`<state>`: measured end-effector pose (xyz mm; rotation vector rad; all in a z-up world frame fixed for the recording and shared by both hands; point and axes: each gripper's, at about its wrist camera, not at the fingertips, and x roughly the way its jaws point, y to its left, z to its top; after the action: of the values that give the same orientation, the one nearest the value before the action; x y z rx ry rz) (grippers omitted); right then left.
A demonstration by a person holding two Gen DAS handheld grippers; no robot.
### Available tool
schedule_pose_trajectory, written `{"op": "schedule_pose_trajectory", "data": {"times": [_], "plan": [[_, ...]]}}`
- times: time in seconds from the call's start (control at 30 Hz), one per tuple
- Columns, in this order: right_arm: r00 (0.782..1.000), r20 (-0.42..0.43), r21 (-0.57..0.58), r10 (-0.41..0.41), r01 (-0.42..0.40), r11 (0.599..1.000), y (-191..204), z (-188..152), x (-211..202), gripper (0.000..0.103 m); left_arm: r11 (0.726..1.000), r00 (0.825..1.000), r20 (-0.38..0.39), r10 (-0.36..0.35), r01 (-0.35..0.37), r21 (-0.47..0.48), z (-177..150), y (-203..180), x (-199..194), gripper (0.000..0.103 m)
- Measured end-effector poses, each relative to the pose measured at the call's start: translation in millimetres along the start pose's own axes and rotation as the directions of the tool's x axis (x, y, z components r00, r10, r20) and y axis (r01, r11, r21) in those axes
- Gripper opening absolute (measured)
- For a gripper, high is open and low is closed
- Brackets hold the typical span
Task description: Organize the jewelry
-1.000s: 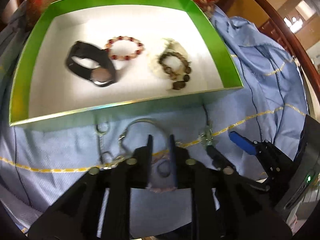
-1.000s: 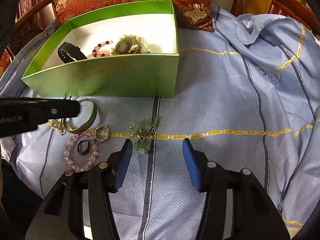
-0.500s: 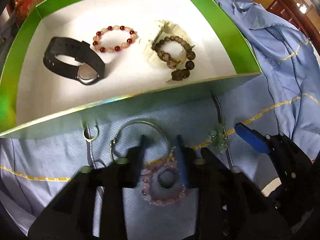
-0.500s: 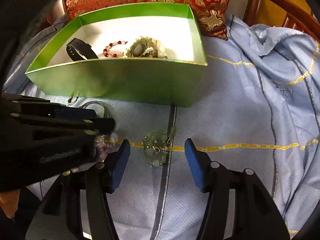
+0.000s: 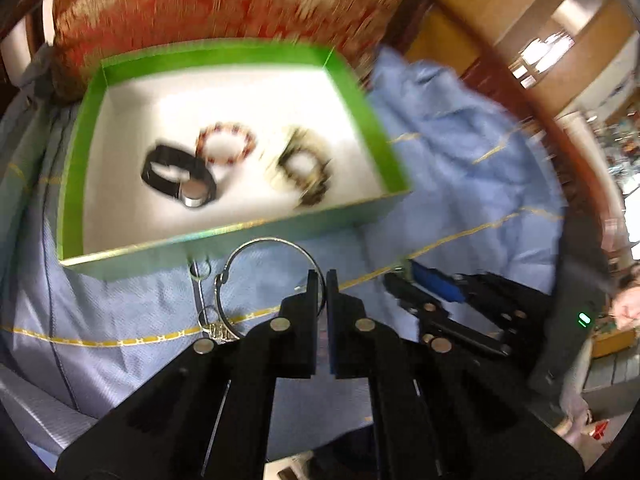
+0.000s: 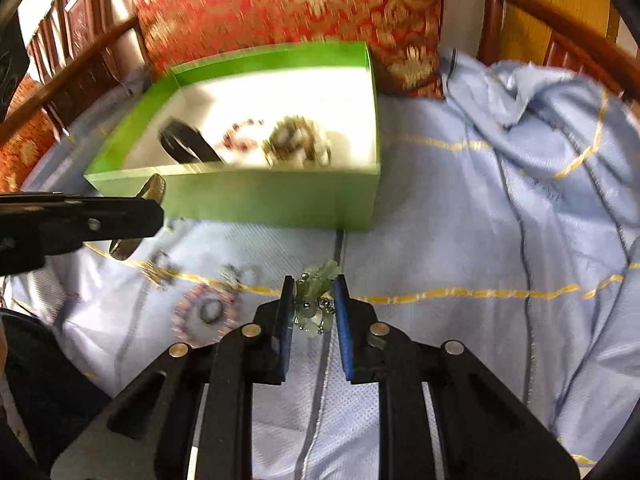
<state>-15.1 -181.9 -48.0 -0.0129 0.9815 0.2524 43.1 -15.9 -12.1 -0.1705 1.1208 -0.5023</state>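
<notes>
My left gripper is shut on the rim of a silver bangle and holds it just in front of the green box. The box holds a black watch, a red bead bracelet and a brown bead bracelet. My right gripper is shut on a pale green jade charm cluster on the blue cloth. A pink bead bracelet with a dark ring inside lies left of it. The left gripper with the bangle also shows in the right wrist view.
A red and gold cushion stands behind the box. The blue cloth is rumpled at the right. A small ring and chain lie beside the bangle. Wooden chair rails curve around the back.
My left gripper closed on the silver bangle and lifted it off the cloth. My right gripper moved onto the jade charm cluster and closed on it.
</notes>
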Motion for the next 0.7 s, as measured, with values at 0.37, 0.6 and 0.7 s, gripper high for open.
{"op": "schedule_pose_trajectory", "data": {"times": [0.37, 0.6, 0.7], "plan": [[0.993, 0.119, -0.042, 0.003, 0.002, 0.999, 15, 76, -3, 0.02, 0.981, 0.958, 0.212, 0.192, -0.18, -0.073, 76, 43, -40, 0.005], [0.995, 0.061, -0.051, -0.077, 0.08, 0.996, 21, 93, 49, 0.04, 0.945, 0.946, 0.078, 0.315, -0.305, -0.118, 81, 72, 6, 0.008], [0.993, 0.095, -0.052, -0.072, 0.078, 0.996, 23, 87, 37, 0.055, 0.945, 0.947, 0.069, 0.314, -0.305, -0.12, 79, 72, 9, 0.017]]}}
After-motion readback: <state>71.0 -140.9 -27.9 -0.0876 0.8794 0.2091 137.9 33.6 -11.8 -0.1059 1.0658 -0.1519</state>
